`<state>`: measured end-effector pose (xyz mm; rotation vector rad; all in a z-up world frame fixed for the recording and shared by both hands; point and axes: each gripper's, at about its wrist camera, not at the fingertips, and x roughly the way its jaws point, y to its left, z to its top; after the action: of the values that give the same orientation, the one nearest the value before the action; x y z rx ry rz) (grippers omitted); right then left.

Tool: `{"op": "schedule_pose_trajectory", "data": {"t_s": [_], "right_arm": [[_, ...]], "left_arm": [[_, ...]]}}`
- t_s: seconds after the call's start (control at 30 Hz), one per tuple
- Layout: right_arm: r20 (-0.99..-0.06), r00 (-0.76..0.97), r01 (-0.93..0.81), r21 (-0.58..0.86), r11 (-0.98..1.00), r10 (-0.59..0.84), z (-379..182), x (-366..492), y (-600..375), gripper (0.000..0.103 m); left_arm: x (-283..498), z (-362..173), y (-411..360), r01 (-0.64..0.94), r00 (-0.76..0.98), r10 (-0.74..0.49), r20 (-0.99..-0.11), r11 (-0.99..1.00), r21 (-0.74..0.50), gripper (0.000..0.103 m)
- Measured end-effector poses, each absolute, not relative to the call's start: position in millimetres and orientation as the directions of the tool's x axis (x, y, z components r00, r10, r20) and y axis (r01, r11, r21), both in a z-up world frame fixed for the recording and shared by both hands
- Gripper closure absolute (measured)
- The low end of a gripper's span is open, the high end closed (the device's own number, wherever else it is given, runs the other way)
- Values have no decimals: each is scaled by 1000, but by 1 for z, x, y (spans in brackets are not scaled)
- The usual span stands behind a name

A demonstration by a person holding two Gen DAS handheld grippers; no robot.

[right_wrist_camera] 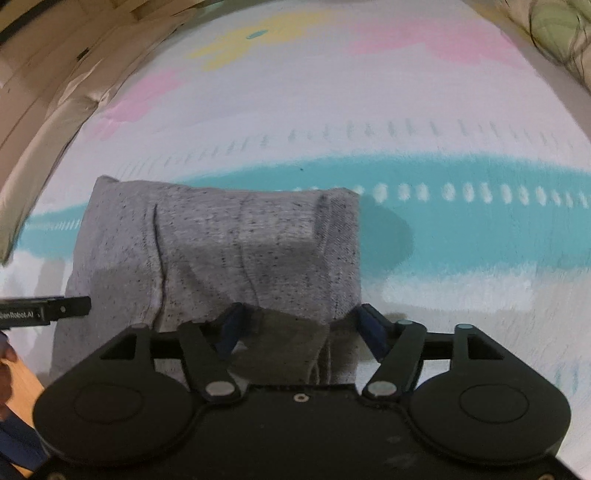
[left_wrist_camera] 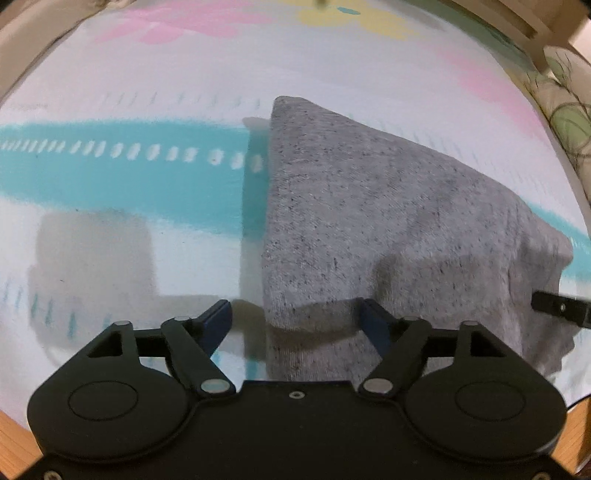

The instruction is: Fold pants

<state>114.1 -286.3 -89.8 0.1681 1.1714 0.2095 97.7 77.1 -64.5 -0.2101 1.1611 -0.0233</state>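
The grey speckled pants [left_wrist_camera: 369, 221] lie folded into a thick stack on the patterned cloth; they also show in the right wrist view [right_wrist_camera: 236, 243]. My left gripper [left_wrist_camera: 297, 317] is open, its blue fingers [left_wrist_camera: 218, 317] apart over the stack's near left edge. My right gripper [right_wrist_camera: 301, 325] is open, its fingers [right_wrist_camera: 369, 325] apart with the stack's near edge lying between them. The right gripper's black side [left_wrist_camera: 554, 306] shows at the stack's right edge, and the left gripper's side [right_wrist_camera: 44, 310] shows at the left in the right wrist view.
The white cloth [left_wrist_camera: 147, 92] has a teal band [left_wrist_camera: 110, 173], pink and yellow patches. A wooden table edge [left_wrist_camera: 14, 435] shows near. Light wooden furniture [left_wrist_camera: 517, 22] and a floral cushion [left_wrist_camera: 569, 122] stand at the far right.
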Motion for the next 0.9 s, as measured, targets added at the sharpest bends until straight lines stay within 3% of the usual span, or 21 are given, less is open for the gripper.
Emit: {"op": "schedule_pose_trajectory", "data": {"t_s": [0.13,0.27,0.4,0.43,0.5,0.53,0.57,0.6,0.63,0.77,0.9], "right_arm": [[-884,352,-23,320,947,307,-98,119,-307,22],[-870,375,-77,316,946,321,-102,120,-307,17],[-854,398,-102,321,941,335,-107,125,-292,16],[-853,399,-99,323,941,335,-108,125,-290,16],[-852,395,-92,336,937,344,-106,126,-292,21],[-851,389,-91,346,934,353,-103,125,-294,31],[-849,383,-95,357,929,365,-101,127,-294,43],[-846,377,-103,367,925,377,-97,128,-293,62],[-846,376,-106,365,925,378,-92,129,-291,67],[-853,406,-173,280,944,327,-65,124,-271,74],[-821,454,-216,275,937,346,-36,121,-264,80]], "left_arm": [[103,-69,79,-90,415,-130,-901,979,-183,14],[112,-75,75,-69,439,-129,-889,982,-176,4],[121,-78,75,-73,431,-148,-890,977,-198,3],[122,-77,75,-72,430,-155,-889,976,-205,6],[120,-73,75,-53,450,-186,-873,971,-234,31],[119,-68,75,-14,460,-240,-855,961,-277,53],[118,-62,72,-6,466,-246,-850,960,-281,60],[117,-58,68,3,477,-220,-851,969,-249,68],[114,-55,63,28,489,-201,-849,976,-215,78],[100,-38,47,73,565,-155,-810,988,-139,83],[93,-15,46,70,621,-170,-765,984,-162,84]]}}
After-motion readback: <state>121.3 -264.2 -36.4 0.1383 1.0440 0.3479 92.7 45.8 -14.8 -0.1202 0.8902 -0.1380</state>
